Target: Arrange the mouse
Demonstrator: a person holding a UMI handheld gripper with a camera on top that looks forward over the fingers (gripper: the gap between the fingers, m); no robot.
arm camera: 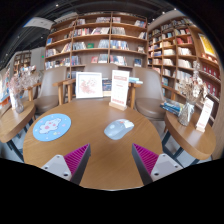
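With the hand-held gripper (110,160) wide open and empty just short of the mouse (118,128), a shallow approach could nudge it across the bench (85,140).

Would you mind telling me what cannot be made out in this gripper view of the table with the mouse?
- Mouse, just ahead of the open fingers: too small to tell its buttons, wheel or any cable.
- Round blue mat: its print is too small to read.
- Upright signs at the table's far edge: text illegible.
- Bookshelves behind: titles too small.
- Gripper: only the fingertips show.
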